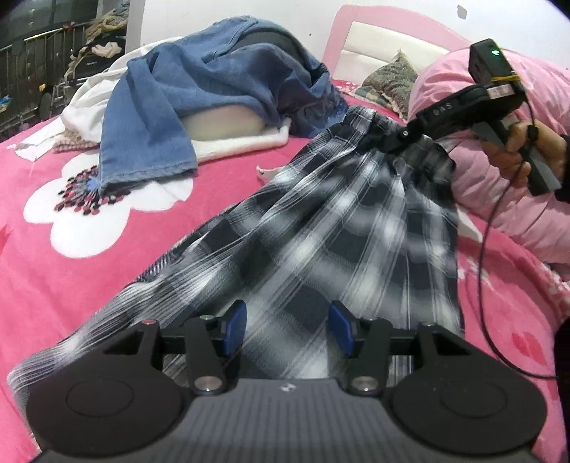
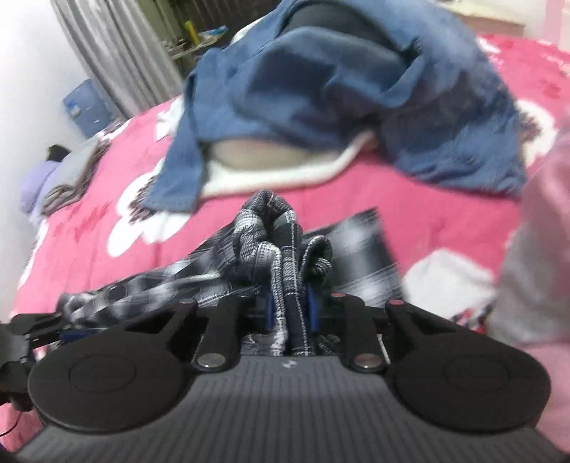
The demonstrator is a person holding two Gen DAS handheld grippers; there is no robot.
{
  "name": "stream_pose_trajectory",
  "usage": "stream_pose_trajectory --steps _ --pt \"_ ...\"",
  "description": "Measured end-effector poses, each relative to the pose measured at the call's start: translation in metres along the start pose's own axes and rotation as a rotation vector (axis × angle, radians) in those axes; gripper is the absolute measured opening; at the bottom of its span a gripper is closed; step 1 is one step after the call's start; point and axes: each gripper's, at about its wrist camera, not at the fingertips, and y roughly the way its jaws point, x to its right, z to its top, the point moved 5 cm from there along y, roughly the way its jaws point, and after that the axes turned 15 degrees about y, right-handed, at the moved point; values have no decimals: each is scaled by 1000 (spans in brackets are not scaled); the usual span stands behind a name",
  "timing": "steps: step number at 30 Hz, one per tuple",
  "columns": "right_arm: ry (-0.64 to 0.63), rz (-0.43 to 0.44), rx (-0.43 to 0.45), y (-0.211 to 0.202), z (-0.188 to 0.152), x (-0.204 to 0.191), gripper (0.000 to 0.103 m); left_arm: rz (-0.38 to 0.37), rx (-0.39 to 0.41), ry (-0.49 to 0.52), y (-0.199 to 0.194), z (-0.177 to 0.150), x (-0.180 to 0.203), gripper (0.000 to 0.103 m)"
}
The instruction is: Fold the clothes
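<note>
A black-and-white plaid garment [image 1: 320, 231] lies stretched across the pink bed cover [image 1: 89, 277]. My right gripper [image 2: 290, 311] is shut on a bunched edge of the plaid garment [image 2: 281, 242], with folds sticking up between its blue pads. In the left wrist view the right gripper [image 1: 400, 142] pinches the garment's far end at the upper right, held by a hand [image 1: 516, 153]. My left gripper [image 1: 288, 329] hovers over the near end, its blue pads [image 1: 235, 327] wide apart with flat cloth showing between them.
A heap of blue denim [image 1: 213, 89] and white cloth [image 1: 242, 142] sits behind the plaid garment. A pink quilt [image 1: 498, 206] bulges at the right, below a pink headboard [image 1: 356, 32]. A black cable [image 1: 486, 285] hangs from the right gripper.
</note>
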Motion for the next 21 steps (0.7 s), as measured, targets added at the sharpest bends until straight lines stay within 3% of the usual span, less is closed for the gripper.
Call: stream_pose_trajectory --steps 5,7,9,12,15,18,21 --pt "15 -71 -23 27 13 38 18 8 -14 -12 3 -1 -3 52" --pt "9 -123 -54 48 4 52 31 16 -27 -25 3 -3 -6 52" --pt "21 -164 -42 56 2 61 60 26 -28 -35 -1 -4 -8 52" --pt "84 -163 -1 38 8 61 60 53 -12 -67 -18 -6 -17 52" --pt "53 -220 88 4 8 47 61 79 2 -137 -41 -15 -30 52" --pt "-52 -252 164 -27 -4 17 61 101 6 -231 -67 -33 -43 52" --pt "-189 -162 186 -42 -25 -36 61 122 -12 -304 -91 -54 -44 52"
